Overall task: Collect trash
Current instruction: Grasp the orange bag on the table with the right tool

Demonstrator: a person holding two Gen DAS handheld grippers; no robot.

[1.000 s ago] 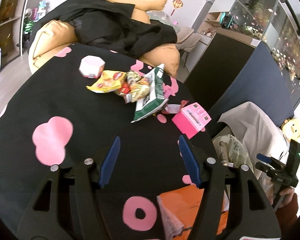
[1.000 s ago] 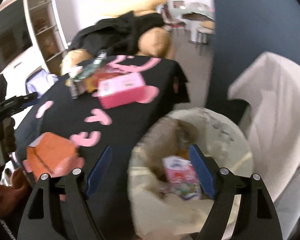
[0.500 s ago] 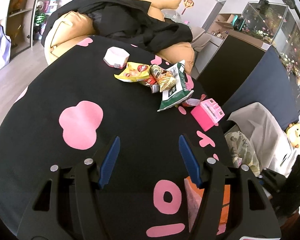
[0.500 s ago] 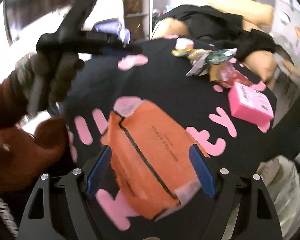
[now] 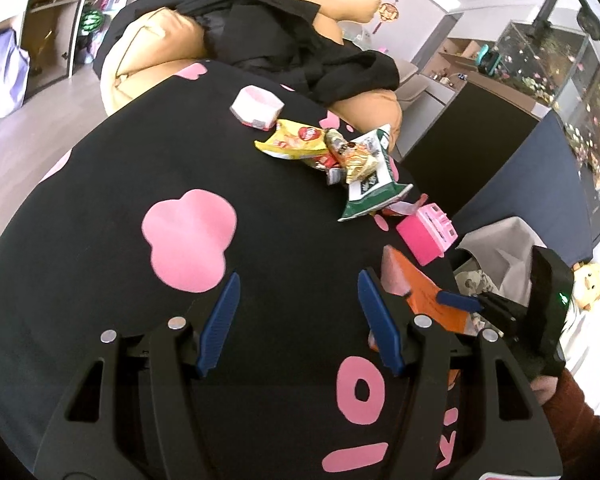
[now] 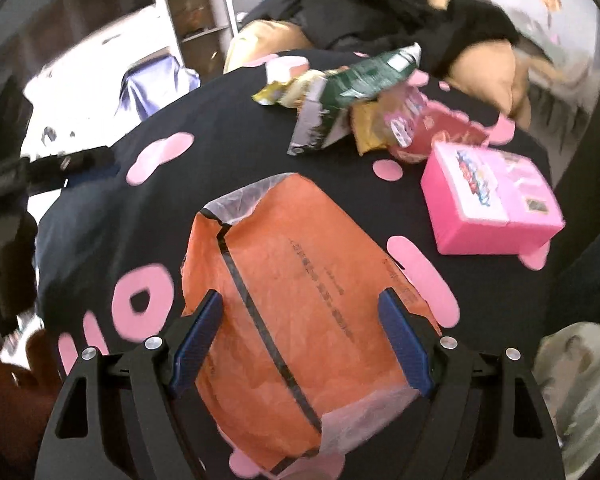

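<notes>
both jaws wide; right gripper [image 6: 300, 336] straddles orange bag [image 6: 292, 280], untouched; left gripper [image 5: 298, 316] empty

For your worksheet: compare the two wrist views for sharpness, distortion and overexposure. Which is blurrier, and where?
Left wrist view: sharp, the yellow wrapper crisp; fisheye bends the black tablecloth into a dome. Right wrist view: motion-blurred, worst at the shelves and green packet; the orange bag stays fairly clear; left side overexposed.

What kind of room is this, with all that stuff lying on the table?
Most likely a home living room. A table under a black cloth with pink shapes stands by a tan sofa draped with dark clothing, and a glass fish tank sits on a cabinet nearby.
</notes>
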